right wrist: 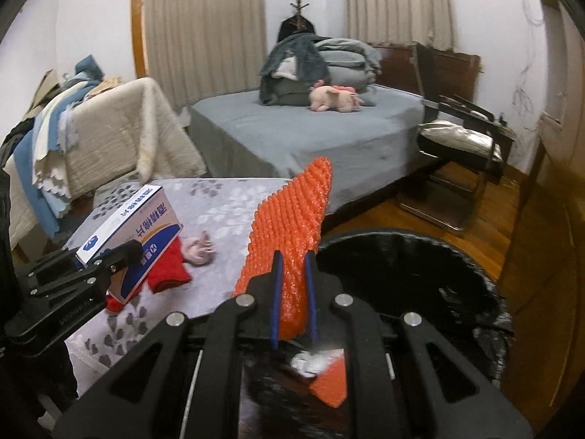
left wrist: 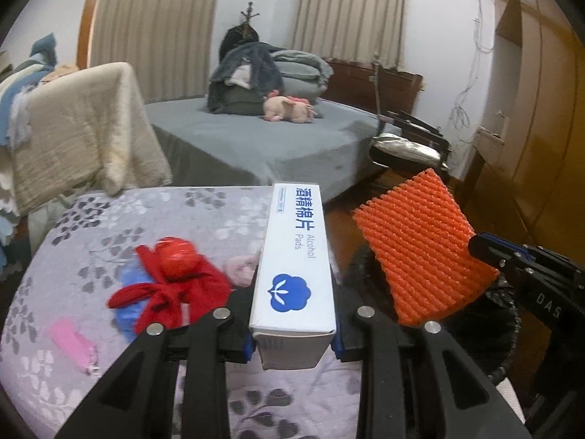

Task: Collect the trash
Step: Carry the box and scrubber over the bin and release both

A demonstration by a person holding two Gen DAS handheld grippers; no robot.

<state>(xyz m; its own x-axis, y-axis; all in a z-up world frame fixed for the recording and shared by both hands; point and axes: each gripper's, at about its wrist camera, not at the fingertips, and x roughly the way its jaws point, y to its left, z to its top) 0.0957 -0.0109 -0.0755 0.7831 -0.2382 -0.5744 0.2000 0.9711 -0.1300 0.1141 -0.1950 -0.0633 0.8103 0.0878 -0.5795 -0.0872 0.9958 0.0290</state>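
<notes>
My left gripper (left wrist: pixel 292 340) is shut on a white alcohol pads box (left wrist: pixel 294 267) and holds it above the table's right part; the box also shows in the right wrist view (right wrist: pixel 131 234). My right gripper (right wrist: pixel 292 314) is shut on an orange foam net (right wrist: pixel 292 226), held upright over the black-lined trash bin (right wrist: pixel 420 278). The net (left wrist: pixel 420 248) and the right gripper (left wrist: pixel 486 248) show at the right of the left wrist view, with the bin (left wrist: pixel 486 329) below. Orange and white scraps (right wrist: pixel 325 376) lie inside the bin.
The table has a grey floral cloth (left wrist: pixel 91 241). On it lie a red cloth item (left wrist: pixel 172 281), a blue piece (left wrist: pixel 126 281), a pink strip (left wrist: pixel 73 344) and a pale pink crumpled piece (right wrist: pixel 199 250). A bed (left wrist: pixel 256 139) and a chair (right wrist: pixel 460 161) stand behind.
</notes>
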